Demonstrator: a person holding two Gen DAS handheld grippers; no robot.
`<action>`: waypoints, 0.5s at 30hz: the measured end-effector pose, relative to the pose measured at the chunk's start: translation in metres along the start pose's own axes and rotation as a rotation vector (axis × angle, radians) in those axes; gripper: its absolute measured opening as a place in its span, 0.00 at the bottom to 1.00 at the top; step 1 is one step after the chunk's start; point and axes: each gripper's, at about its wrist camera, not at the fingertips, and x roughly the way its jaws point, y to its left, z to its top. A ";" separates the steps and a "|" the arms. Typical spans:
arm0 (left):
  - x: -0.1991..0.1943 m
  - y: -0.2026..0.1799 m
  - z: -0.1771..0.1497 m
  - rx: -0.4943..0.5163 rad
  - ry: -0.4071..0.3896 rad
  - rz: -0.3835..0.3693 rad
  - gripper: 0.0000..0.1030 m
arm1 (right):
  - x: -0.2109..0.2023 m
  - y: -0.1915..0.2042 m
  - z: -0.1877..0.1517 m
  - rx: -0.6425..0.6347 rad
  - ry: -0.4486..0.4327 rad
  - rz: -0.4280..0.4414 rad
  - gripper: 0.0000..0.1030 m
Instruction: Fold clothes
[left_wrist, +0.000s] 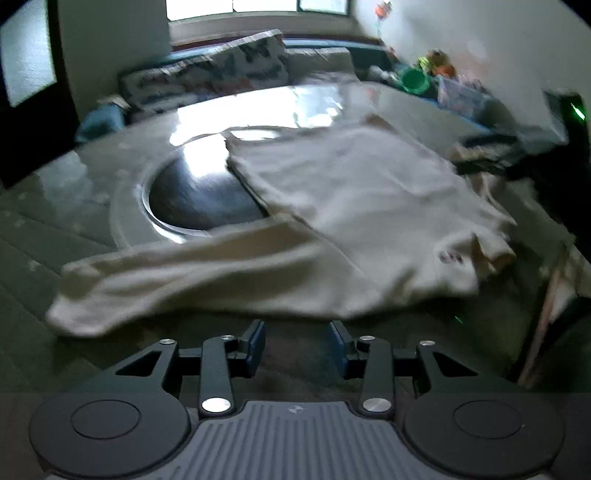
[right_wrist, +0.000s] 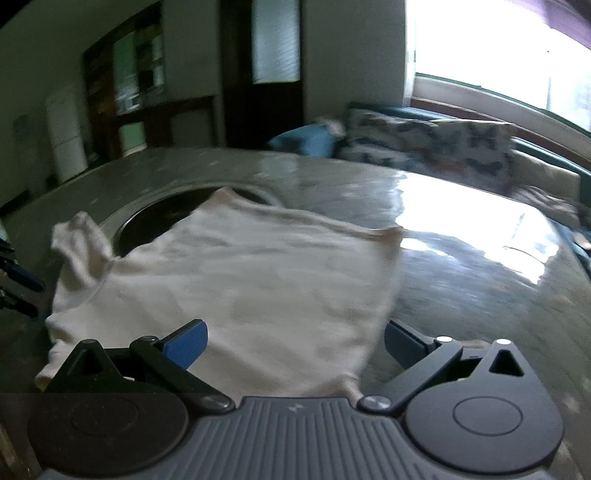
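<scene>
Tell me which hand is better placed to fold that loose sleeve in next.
Probably left. The left gripper sits open just short of the white shirt, whose loose sleeve trails off beside it. The right gripper is at the opposite edge.

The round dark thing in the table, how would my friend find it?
Start at the big shiny table. A white shirt lies spread on it. Peeking out from under the shirt's edge is the dark round dish, sunk into the tabletop inside a pale ring. Nothing else on the table is round, dark and set into it.
</scene>
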 end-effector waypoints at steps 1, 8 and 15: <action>0.000 0.005 0.004 -0.021 -0.022 0.019 0.44 | -0.007 -0.009 -0.002 0.026 -0.006 -0.026 0.95; 0.014 0.012 0.038 -0.086 -0.114 0.028 0.45 | -0.038 -0.069 -0.019 0.153 0.021 -0.212 0.82; 0.050 -0.036 0.067 0.049 -0.139 -0.093 0.53 | -0.032 -0.117 -0.018 0.353 0.002 -0.164 0.57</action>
